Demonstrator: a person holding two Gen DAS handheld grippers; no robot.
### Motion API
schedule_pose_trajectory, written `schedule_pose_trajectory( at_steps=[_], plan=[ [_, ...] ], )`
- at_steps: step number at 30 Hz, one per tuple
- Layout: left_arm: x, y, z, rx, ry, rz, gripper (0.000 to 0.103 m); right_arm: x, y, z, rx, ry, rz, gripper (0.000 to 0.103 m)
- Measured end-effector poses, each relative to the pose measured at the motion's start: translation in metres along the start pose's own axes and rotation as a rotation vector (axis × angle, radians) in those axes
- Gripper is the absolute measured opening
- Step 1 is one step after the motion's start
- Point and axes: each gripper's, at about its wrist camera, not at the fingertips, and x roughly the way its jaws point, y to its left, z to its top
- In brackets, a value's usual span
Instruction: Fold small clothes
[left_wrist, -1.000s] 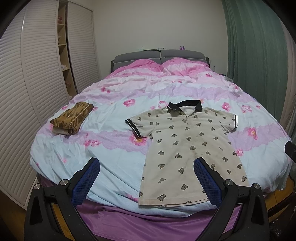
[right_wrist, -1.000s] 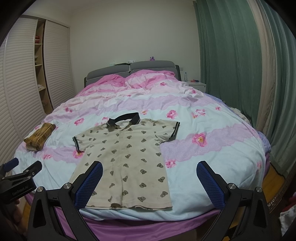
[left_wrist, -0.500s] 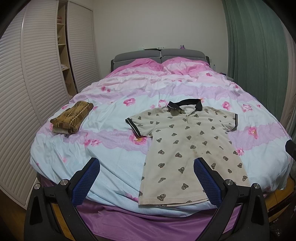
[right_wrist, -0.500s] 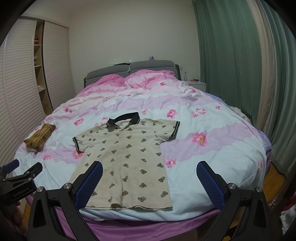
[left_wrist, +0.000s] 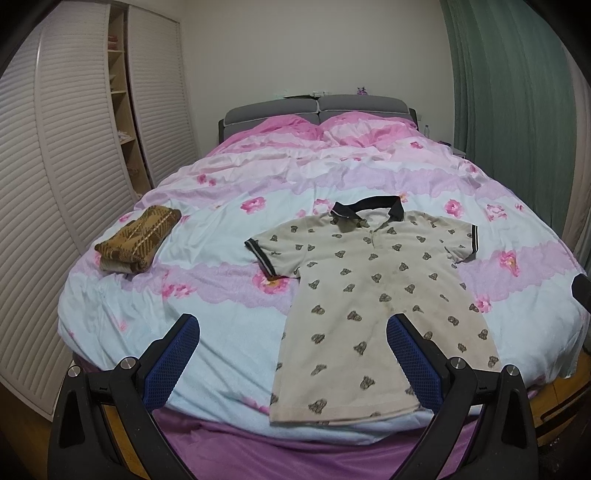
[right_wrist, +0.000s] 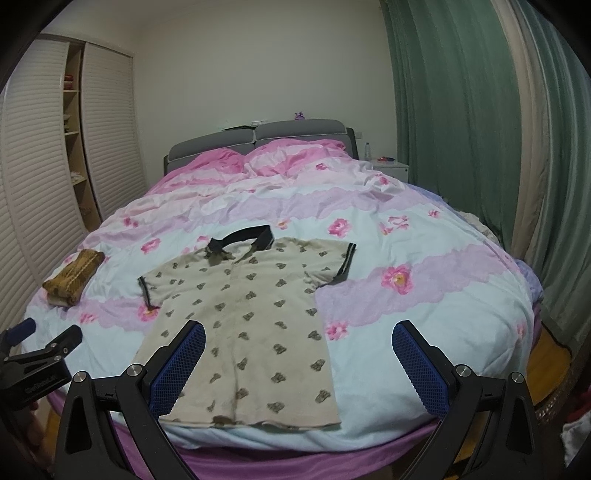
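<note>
Meanwhile we held both grippers, left (left_wrist: 291, 356) and right (right_wrist: 298, 358), wide apart above the flat shirt (right_wrist: 251, 317) on the bed (right_wrist: 424, 310).

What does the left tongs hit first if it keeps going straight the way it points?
Probably the duvet just left of the polo shirt; the left tongs are open and centred near the shirt's left edge, so depth makes it uncertain.

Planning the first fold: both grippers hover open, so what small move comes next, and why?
Probably lower the left gripper to the beige bear-print polo shirt's near hem corner: the shirt lies flat and unfolded, jaws empty.
</note>
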Motion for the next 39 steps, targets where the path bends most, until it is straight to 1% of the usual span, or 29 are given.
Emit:
schedule_pose_trajectory(
  at_steps=[3,6,8,11,13,15,16,17,19,20,21,23,24,25,26,27,28,29,30,32,36,38,39],
  plan=[
    [0.015,-0.009,0.008,0.014,-0.007,-0.008,0.103,0.014,-0.008,0.005,0.023,-0.003,-0.016,0.102],
    [0.033,-0.023,0.023,0.025,-0.022,-0.015,0.103,0.039,-0.021,0.014,0.052,-0.001,-0.022,0.102],
    [0.047,-0.034,0.033,0.025,-0.024,-0.023,0.103,0.060,-0.030,0.022,0.077,0.011,-0.027,0.102],
    [0.073,-0.052,0.050,0.029,-0.022,-0.045,0.103,0.095,-0.045,0.033,0.130,0.018,-0.002,0.102],
    [0.092,-0.068,0.062,0.037,-0.020,-0.054,0.103,0.115,-0.052,0.039,0.156,0.021,0.001,0.102],
    [0.111,-0.083,0.073,0.045,-0.017,-0.059,0.103,0.138,-0.061,0.046,0.174,0.023,-0.002,0.100],
    [0.122,-0.090,0.077,0.049,-0.015,-0.060,0.103,0.153,-0.064,0.049,0.181,0.021,-0.001,0.098],
    [0.132,-0.098,0.081,0.053,-0.014,-0.059,0.103,0.163,-0.069,0.052,0.184,0.017,0.001,0.094],
    [0.152,-0.110,0.089,0.059,-0.007,-0.054,0.103,0.196,-0.075,0.060,0.189,0.026,-0.002,0.087],
    [0.161,-0.115,0.092,0.059,-0.004,-0.053,0.103,0.210,-0.079,0.063,0.193,0.029,0.000,0.082],
    [0.172,-0.121,0.095,0.059,-0.002,-0.050,0.103,0.225,-0.083,0.067,0.198,0.034,0.009,0.077],
    [0.190,-0.131,0.101,0.060,0.000,-0.040,0.103,0.255,-0.091,0.072,0.211,0.046,0.026,0.072],
    [0.200,-0.136,0.104,0.060,0.000,-0.035,0.103,0.270,-0.096,0.075,0.218,0.055,0.042,0.069],
    [0.209,-0.142,0.108,0.059,0.000,-0.032,0.103,0.282,-0.100,0.077,0.225,0.064,0.056,0.066],
    [0.218,-0.148,0.111,0.058,-0.001,-0.029,0.103,0.294,-0.104,0.078,0.232,0.076,0.070,0.060],
    [0.225,-0.152,0.113,0.057,-0.003,-0.025,0.103,0.314,-0.109,0.080,0.248,0.099,0.092,0.057],
    [0.233,-0.158,0.115,0.056,-0.006,-0.022,0.103,0.326,-0.113,0.081,0.257,0.108,0.105,0.057],
    [0.240,-0.161,0.117,0.054,-0.006,-0.019,0.103,0.342,-0.117,0.083,0.265,0.125,0.113,0.054],
    [0.249,-0.166,0.120,0.051,-0.002,-0.015,0.103,0.355,-0.121,0.084,0.266,0.142,0.121,0.048],
    [0.262,-0.172,0.125,0.045,0.001,-0.011,0.103,0.378,-0.126,0.086,0.255,0.176,0.139,0.043],
    [0.282,-0.181,0.128,0.040,0.017,-0.004,0.103,0.410,-0.136,0.086,0.236,0.212,0.151,0.042],
    [0.289,-0.182,0.127,0.042,0.023,-0.001,0.103,0.425,-0.141,0.084,0.250,0.234,0.187,0.042],
    [0.292,-0.183,0.126,0.044,0.024,0.001,0.103,0.433,-0.143,0.082,0.257,0.244,0.219,0.042]
  ],
)
